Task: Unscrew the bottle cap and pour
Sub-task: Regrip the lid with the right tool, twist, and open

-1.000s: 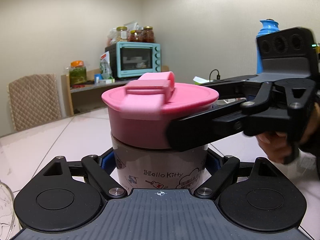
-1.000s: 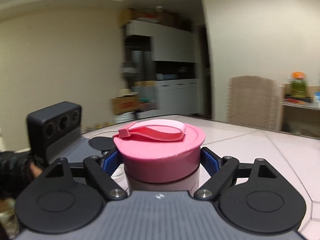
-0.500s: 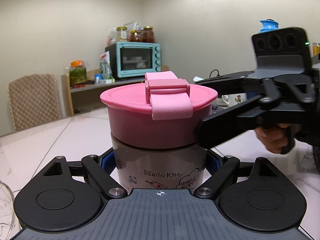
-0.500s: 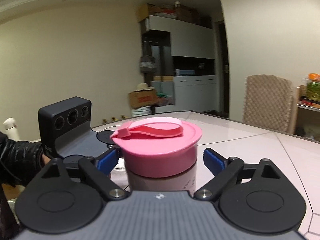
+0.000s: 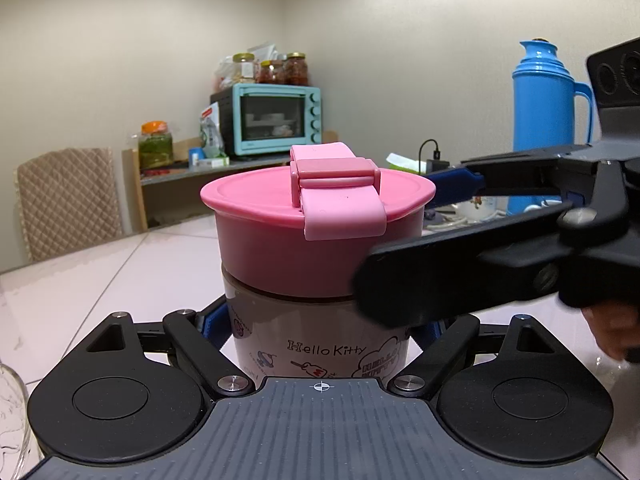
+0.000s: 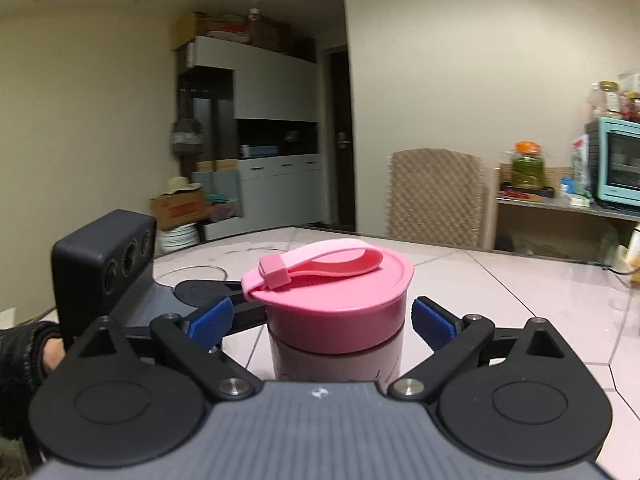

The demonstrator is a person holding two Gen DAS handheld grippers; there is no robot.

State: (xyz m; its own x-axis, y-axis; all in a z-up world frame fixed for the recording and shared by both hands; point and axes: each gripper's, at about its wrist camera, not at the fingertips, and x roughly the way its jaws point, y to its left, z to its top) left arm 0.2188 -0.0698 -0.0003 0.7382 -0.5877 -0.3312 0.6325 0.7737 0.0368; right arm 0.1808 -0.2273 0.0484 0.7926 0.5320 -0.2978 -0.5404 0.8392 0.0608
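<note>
A Hello Kitty bottle (image 5: 320, 344) stands on the pale tiled table, its body clamped in my left gripper (image 5: 320, 324), which is shut on it below the cap. The wide pink cap (image 5: 280, 248) sits on top with a pink loop strap (image 6: 320, 260) lying across it. My right gripper (image 6: 322, 320) comes in from the right and straddles the cap (image 6: 332, 320). It is open, and its blue pads (image 6: 434, 322) stand clear of the cap on both sides. In the left wrist view its near finger (image 5: 440, 280) crosses in front of the cap's right edge.
A blue thermos (image 5: 548, 112) stands at the back right. A teal toaster oven (image 5: 272, 120) with jars on top sits on a side shelf, next to a quilted chair (image 5: 68, 200). A clear glass (image 5: 12, 420) shows at the bottom left edge.
The right gripper was shut on the pink cap a second ago and has since opened off it. It has swung round the bottle, and the cap has turned. The left gripper has not moved.
</note>
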